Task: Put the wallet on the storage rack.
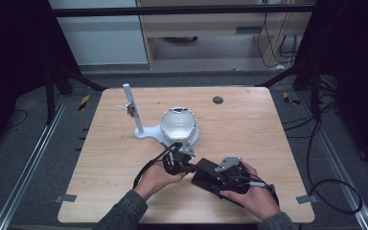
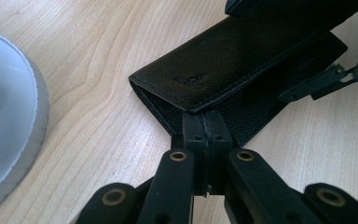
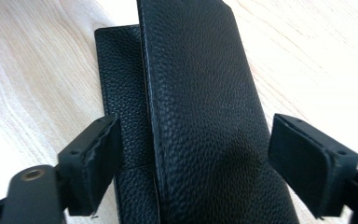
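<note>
High view: a black leather wallet lies on the wooden surface near the person's edge, between the left gripper and the right gripper. Behind them a white bowl sits on a white stand.

Left gripper view: the fingers are pressed together, pinching the lower flap of the half-open wallet at its edge.

Right gripper view: the fingers stand wide on either side of the wallet, pads clear of the leather.
</note>
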`<state>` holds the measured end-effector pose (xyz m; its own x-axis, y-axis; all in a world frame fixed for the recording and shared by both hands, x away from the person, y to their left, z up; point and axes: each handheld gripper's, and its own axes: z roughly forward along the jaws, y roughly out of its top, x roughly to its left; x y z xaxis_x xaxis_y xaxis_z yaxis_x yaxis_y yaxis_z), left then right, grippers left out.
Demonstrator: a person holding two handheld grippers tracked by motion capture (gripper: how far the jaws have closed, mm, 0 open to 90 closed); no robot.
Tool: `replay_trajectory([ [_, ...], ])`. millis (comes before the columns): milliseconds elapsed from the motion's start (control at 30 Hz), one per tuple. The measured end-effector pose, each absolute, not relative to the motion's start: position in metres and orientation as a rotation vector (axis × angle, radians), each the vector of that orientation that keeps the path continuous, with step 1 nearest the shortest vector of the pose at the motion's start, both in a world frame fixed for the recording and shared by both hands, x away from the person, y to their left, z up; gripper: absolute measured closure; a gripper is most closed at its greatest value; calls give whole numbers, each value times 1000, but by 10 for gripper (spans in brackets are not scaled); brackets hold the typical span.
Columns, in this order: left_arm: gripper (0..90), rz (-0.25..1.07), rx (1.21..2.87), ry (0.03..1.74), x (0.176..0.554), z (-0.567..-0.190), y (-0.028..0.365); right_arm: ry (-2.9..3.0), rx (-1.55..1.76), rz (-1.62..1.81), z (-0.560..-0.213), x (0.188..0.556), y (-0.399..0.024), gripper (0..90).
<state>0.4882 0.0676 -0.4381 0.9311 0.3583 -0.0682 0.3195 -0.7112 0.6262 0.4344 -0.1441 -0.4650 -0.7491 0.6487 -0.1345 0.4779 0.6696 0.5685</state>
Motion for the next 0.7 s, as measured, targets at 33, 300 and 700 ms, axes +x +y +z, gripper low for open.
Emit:
replay_trajectory([
  [33,900,77,2411,480,488,-438,68,2566,888,723,-465,436,-143,198],
  [300,900,77,2413,481,491,-435,66,2581,858,642,-465,441,-136,281],
  [700,802,99,2389,521,492,-427,68,2500,722,504,-459,442,-133,738],
])
